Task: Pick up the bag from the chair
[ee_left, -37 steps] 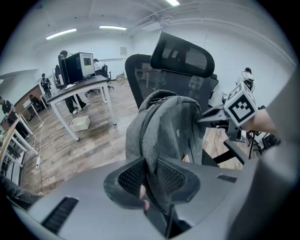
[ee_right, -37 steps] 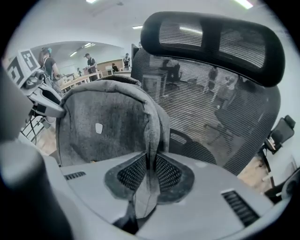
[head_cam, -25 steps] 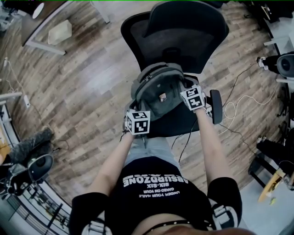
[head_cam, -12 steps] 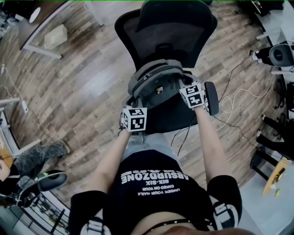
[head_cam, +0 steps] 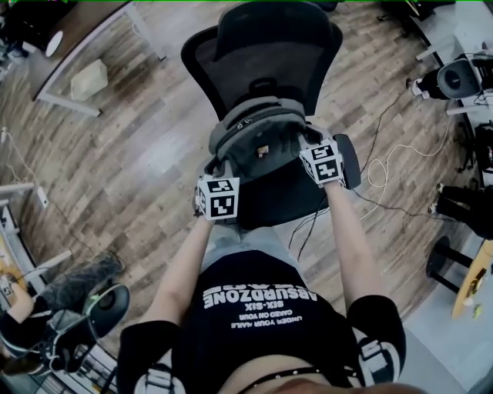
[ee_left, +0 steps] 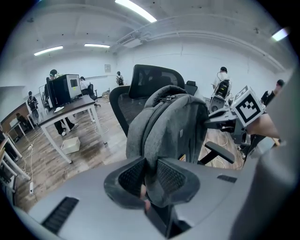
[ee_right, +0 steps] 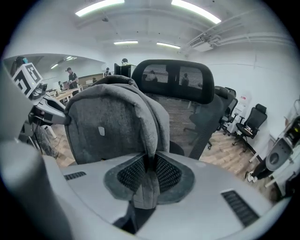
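Bag [head_cam: 258, 142] — where against the chair [head_cam: 266, 46]?

Upright over the chair's seat, in front of its backrest; seemingly just clear of it.

Holds?

Left gripper [ee_left: 150, 174] about half closed, jaws clamped on a thick fold of the bag's side. Right gripper [ee_right: 149, 169] narrower, pinching a thin fabric edge.

Lifting tips?

Raise both sides level and together — squeeze firmly on the right, given so slim a pinch; mind the chair's armrest [head_cam: 347, 160].

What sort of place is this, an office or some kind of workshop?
Probably an open-plan office or lab: a black mesh office chair, a long dark-topped desk on white legs carrying computer equipment, and fluorescent ceiling strip lights.
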`<state>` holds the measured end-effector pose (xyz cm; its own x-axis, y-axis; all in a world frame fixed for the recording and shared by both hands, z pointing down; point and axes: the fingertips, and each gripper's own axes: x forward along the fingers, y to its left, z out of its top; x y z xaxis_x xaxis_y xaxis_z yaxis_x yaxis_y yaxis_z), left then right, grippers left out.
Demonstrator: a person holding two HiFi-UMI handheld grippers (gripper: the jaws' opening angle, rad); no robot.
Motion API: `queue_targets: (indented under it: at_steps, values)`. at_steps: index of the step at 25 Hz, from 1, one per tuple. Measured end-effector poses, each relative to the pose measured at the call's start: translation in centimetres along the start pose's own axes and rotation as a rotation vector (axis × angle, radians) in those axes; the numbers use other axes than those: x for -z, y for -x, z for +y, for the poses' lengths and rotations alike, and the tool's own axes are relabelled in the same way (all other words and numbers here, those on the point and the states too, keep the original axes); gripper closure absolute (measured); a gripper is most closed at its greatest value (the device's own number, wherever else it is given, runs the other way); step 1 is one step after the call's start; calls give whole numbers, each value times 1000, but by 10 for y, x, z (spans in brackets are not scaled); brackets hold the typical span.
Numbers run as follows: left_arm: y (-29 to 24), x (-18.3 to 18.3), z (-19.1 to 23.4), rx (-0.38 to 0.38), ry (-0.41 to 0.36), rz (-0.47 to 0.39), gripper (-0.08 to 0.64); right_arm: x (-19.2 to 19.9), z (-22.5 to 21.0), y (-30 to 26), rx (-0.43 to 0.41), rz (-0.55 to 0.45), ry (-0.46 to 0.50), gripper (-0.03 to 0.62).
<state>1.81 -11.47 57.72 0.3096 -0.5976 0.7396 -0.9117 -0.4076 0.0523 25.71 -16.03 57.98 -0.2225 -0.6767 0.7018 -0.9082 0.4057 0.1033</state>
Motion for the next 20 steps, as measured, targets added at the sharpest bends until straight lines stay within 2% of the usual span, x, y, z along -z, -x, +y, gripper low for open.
queue_targets:
  at_steps: [7, 14, 20]
  values:
    - [17, -29, -6, 21, -48, -73, 477, -7, -7, 34, 30, -62, -81, 532]
    - [48, -62, -13, 57, -65, -195, 477, -23, -11, 78, 76, -153, -143, 532]
    - [70, -91, -18, 75, -64, -257, 477, -36, -13, 114, 108, -242, -200, 532]
